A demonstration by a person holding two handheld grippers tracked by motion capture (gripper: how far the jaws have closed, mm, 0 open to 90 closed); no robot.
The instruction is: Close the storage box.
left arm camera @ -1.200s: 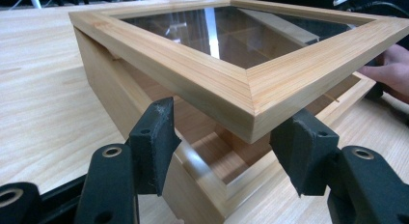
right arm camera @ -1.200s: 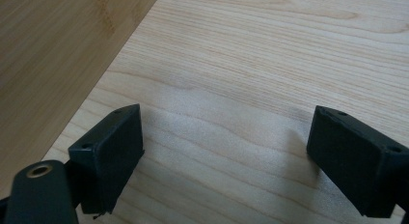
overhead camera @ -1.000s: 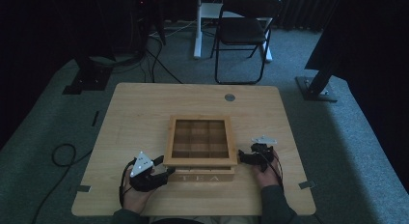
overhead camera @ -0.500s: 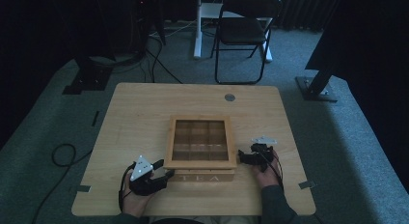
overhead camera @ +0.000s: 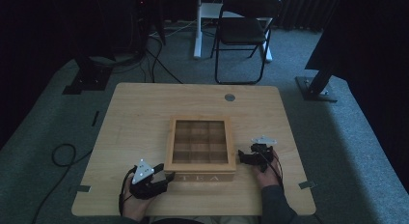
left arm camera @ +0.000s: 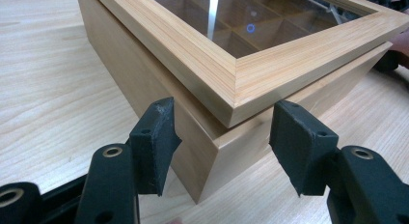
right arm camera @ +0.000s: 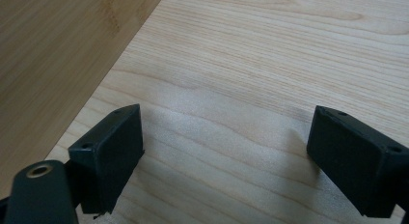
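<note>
A wooden tea box (overhead camera: pixel 200 173) with a glass-paned lid stands at the table's middle front, and dividers show through the glass. My left gripper (overhead camera: pixel 165 177) is at the box's front left corner. In the left gripper view its open jaws (left arm camera: pixel 222 147) straddle that corner of the box (left arm camera: pixel 144 74), where the lid's frame overhangs the base. My right gripper (overhead camera: pixel 242 159) sits beside the box's right side, held by a hand. In the right gripper view it (right arm camera: pixel 226 147) is open over bare tabletop, with the box wall (right arm camera: pixel 53 50) at upper left.
The light wooden table (overhead camera: pixel 140 118) has a round grey cable grommet (overhead camera: pixel 230 97) near its far edge. A black folding chair (overhead camera: pixel 243 35) stands on the carpet beyond the table. Cables lie on the floor at the left (overhead camera: pixel 62 154).
My left gripper has drawn slightly back toward the table's near edge, staying at the box's front left corner. The right gripper and the box have not visibly moved.
</note>
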